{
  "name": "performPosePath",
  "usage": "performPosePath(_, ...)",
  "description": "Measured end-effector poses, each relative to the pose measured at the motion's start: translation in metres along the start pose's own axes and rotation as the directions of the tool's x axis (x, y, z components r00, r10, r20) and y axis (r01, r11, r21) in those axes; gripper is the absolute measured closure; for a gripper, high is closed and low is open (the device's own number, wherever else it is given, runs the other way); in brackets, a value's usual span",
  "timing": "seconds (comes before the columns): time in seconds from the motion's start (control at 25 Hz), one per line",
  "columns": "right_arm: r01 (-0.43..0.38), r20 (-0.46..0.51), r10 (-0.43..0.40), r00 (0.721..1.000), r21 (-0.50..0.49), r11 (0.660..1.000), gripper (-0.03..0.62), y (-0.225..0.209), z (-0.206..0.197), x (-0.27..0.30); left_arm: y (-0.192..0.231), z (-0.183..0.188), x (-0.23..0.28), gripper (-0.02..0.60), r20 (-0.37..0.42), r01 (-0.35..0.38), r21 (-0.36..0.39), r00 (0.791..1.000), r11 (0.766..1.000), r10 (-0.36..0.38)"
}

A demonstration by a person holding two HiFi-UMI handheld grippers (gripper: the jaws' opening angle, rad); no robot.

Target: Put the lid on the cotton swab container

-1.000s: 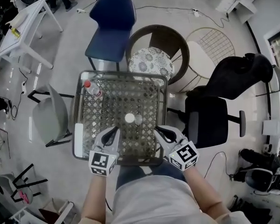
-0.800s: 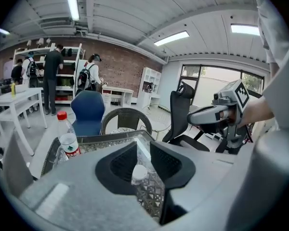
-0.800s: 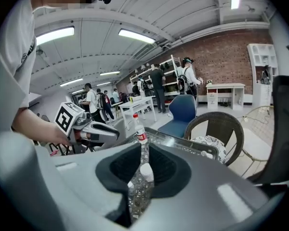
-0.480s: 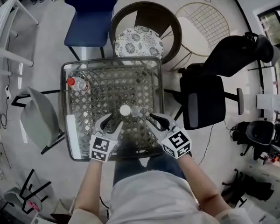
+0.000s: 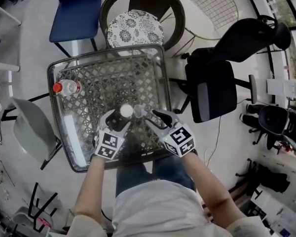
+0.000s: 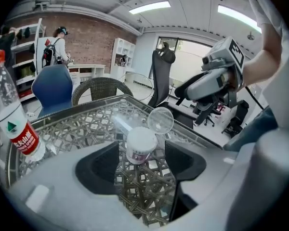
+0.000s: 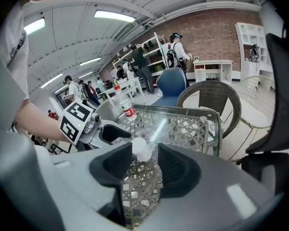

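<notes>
Cotton swab container (image 6: 141,146): sm. white round tub w/ clear lid (image 6: 160,120) beside.

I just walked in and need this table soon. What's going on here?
A person holds the left claw and the right claw over the table. The jaws of both are opening, and neither grips anything. The swab container stands just ahead of the left claw's jaws. The clear lid sits beside it, nearer the right claw, and is not on yet.
</notes>
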State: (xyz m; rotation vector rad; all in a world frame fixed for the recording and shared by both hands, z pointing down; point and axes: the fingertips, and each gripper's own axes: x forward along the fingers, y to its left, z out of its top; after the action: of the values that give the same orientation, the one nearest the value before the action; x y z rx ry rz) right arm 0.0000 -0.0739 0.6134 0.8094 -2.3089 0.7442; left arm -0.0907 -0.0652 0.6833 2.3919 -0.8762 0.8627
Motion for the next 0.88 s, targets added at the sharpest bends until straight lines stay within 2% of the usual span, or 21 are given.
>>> performPosePath(0.16, -0.005, -0.025, 0.005, 1.000, 0.027, 1.000, 0.424, -0.004, -0.013, 0.014, 0.000, -0.016, 0.021, 0.295, -0.039, 0.019, 0.056, 0.999, 0.998, -0.017)
performPosePath(0.36, -0.014, -0.039, 0.016, 0.999, 0.049, 0.999, 0.424, -0.006, -0.020, 0.027, 0.001, -0.027, 0.039, 0.296, -0.062, 0.048, 0.069, 0.997, 0.996, -0.044)
performPosePath(0.52, -0.027, -0.052, 0.029, 0.998, 0.047, 0.999, 0.424, -0.002, -0.026, 0.031, 0.000, -0.029, 0.046, 0.303, -0.057, 0.051, 0.094, 0.997, 0.994, -0.046)
performPosePath(0.64, -0.037, -0.049, 0.038, 0.998, 0.027, 0.999, 0.424, 0.003, -0.024, 0.033, 0.003, -0.028, 0.047, 0.356, -0.050, 0.049, 0.104, 0.998, 0.993, -0.044)
performPosePath(0.88, -0.056, -0.016, 0.057, 0.998, 0.012, 0.998, 0.424, 0.013, -0.012, 0.036, 0.004, -0.027, 0.048, 0.357, -0.039, 0.053, 0.134, 0.998, 0.990, -0.048)
